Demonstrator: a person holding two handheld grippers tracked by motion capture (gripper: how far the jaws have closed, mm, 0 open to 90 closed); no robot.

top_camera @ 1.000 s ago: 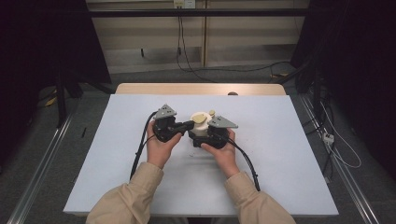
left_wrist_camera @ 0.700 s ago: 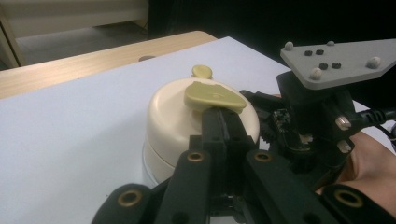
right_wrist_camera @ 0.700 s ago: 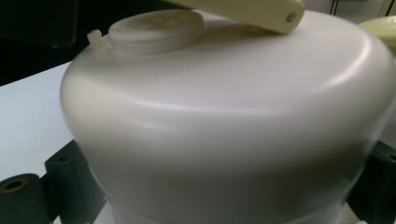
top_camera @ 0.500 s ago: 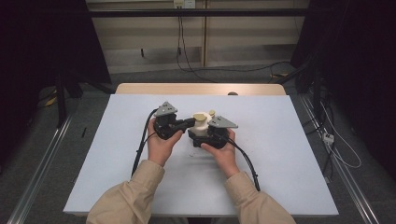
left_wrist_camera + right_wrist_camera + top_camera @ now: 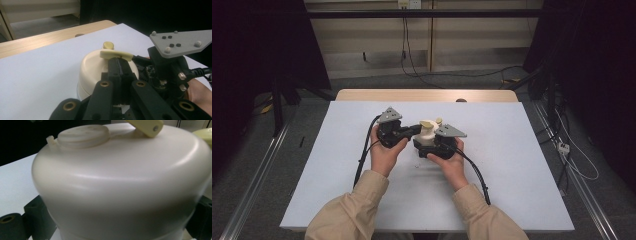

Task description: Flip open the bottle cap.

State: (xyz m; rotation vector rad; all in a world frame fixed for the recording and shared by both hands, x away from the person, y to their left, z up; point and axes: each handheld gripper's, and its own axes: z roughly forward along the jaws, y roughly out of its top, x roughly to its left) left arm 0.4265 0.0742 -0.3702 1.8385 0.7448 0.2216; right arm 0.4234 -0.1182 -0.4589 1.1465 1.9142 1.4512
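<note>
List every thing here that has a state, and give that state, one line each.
cream container: upright on the table, held between the right gripper's jaws.
yellow crank handle: on top of the container, pinched by the left gripper's jaws.
left gripper: shut on the handle.
right gripper: jaws on either side of the container's body.

Tan sleeves [image 5: 357, 210] cover both forearms. Each black gripper carries a grey three-cornered plate [image 5: 390, 115] with dark screws and trails a black cable [image 5: 362, 162].
</note>
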